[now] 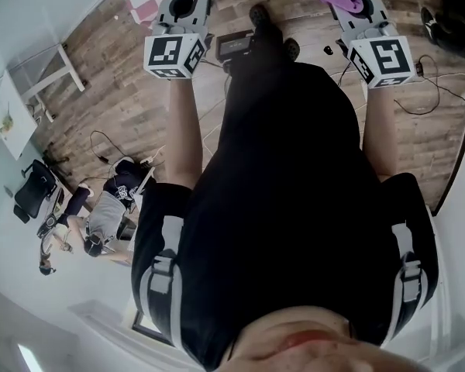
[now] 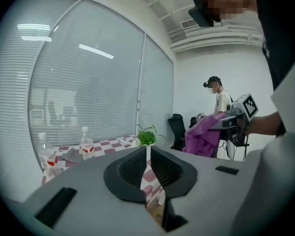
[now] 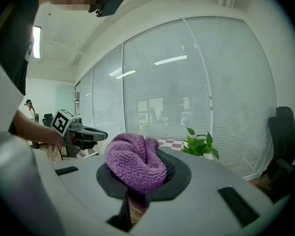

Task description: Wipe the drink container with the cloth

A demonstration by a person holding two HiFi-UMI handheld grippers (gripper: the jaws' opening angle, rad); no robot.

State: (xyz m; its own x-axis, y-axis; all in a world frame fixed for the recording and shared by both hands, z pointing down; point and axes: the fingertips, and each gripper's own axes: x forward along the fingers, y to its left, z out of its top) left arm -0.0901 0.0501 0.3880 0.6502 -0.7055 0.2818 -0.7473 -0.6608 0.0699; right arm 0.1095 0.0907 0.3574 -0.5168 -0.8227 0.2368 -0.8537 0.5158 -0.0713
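Tall blind-covered windows [image 3: 187,82] stand over a wood-plank floor [image 1: 124,91].

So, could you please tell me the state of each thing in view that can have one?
left claw: shut, nothing between its jaws.
right claw: shut on the purple cloth.
purple cloth: bunched up, pinched between the right claw's jaws.
water bottles: upright on the checkered table, neither claw near them.
window blinds: lowered.
potted plant: upright.
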